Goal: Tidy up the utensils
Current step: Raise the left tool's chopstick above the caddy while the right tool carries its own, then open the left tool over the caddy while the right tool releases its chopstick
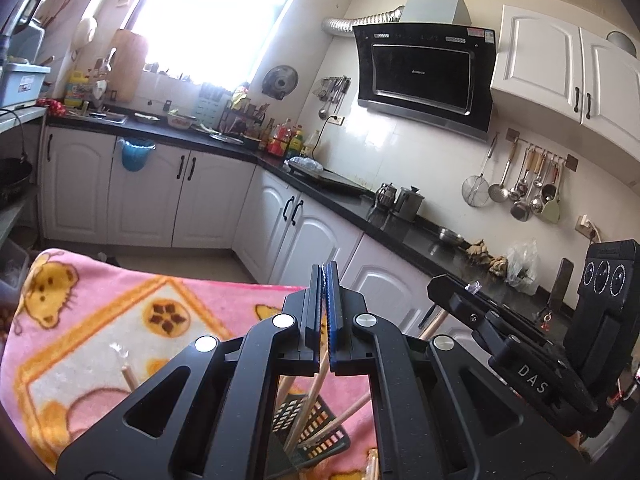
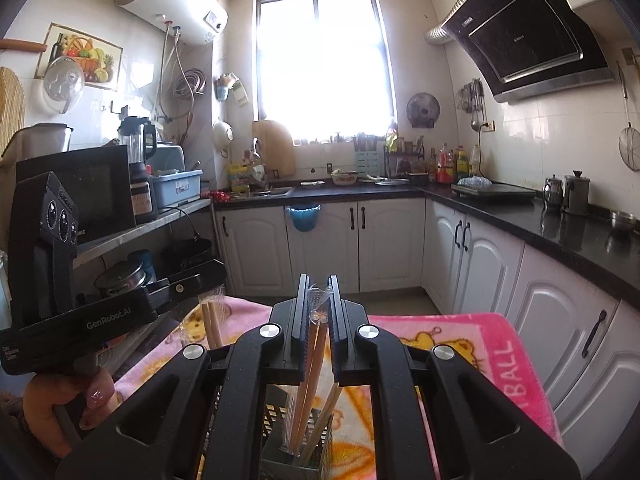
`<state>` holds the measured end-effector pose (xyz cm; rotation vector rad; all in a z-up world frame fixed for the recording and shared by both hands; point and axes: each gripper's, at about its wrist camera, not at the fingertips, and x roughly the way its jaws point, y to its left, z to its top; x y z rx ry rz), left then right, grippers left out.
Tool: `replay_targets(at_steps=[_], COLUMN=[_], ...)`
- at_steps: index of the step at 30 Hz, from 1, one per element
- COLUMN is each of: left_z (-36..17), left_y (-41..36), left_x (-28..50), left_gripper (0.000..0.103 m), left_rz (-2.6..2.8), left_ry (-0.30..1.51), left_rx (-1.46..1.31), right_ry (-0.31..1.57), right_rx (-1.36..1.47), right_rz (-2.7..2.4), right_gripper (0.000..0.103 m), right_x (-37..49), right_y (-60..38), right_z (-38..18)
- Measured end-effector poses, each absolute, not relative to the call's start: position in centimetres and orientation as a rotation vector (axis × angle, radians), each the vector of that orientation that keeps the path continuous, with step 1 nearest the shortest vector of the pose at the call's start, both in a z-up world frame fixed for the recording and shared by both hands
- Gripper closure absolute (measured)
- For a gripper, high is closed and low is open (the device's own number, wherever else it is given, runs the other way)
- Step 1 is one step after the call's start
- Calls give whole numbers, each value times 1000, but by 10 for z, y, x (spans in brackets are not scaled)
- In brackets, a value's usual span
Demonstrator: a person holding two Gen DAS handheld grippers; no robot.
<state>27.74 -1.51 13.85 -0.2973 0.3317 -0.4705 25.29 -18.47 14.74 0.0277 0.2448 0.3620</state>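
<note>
The right tongs [image 2: 319,320] are clenched on a plastic-wrapped pair of chopsticks [image 2: 316,360], which hangs down from the pads toward the black mesh holder [image 2: 280,432] directly below. The left tongs [image 1: 323,312] are also clenched, on a single wooden chopstick [image 1: 310,400] angling down into the same holder [image 1: 316,428], where other sticks already lean. The holder stands on a desk covered by a pink cartoon blanket [image 1: 100,320]. The step in hand looks like dropping utensils into the holder. Next, each tip should be lined up over the opening, lowered inside, and only then released, so neither stick catches the rim.
</note>
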Motion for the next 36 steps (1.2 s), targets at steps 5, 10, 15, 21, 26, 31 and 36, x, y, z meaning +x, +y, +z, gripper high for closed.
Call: replay_targets(at_steps=[5, 10, 15, 21, 26, 31, 36], left_z=[124, 110, 102, 92, 86, 82, 82], left_y=[-17, -17, -15, -11, -9, -6, -2], left_x=[278, 278, 276, 272, 271, 270, 265], left_gripper=[102, 102, 102, 102, 102, 102, 93], left_rz=[-456, -445, -442, -447, -443, -432, -414], left_ry=[348, 366, 365, 367, 378, 389, 388], left_rx=[-280, -278, -283, -299, -304, -311, -304], right_ry=[259, 271, 273, 293, 318, 326, 336], right_rx=[36, 37, 46, 58, 69, 81, 90], right_rz=[359, 357, 359, 357, 353, 340, 326], right_gripper=[94, 94, 94, 94, 89, 80, 71], right_x=[257, 260, 262, 266, 266, 263, 257], right_y=[-181, -176, -173, -172, -173, -180, -189], right_z=[135, 125, 117, 108, 101, 98, 96])
